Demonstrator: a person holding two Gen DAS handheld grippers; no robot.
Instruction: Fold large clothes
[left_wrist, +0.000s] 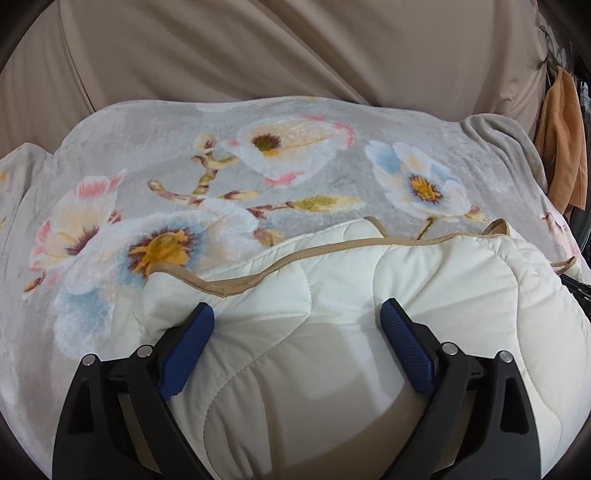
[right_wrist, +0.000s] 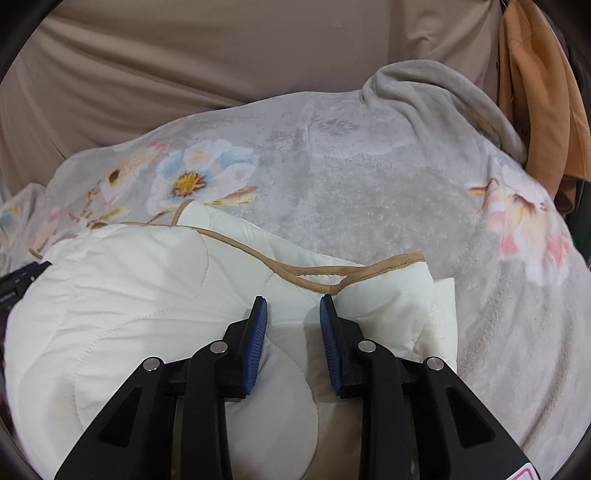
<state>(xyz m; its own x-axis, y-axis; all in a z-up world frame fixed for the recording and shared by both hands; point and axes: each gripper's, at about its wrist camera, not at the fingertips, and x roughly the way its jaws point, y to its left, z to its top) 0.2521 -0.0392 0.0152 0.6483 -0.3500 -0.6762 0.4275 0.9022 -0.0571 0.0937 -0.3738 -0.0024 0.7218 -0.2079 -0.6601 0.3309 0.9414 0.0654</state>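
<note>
black gripper (left_wrist: 297, 314) — ribbed blue pads (left_wrist: 192, 345)

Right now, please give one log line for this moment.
left gripper: open, over quilt | right gripper: open, near quilt trim | quilt on blanket

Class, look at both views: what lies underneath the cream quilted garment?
The cream quilted garment lies on a grey floral blanket. What is under its middle is covered.
</note>
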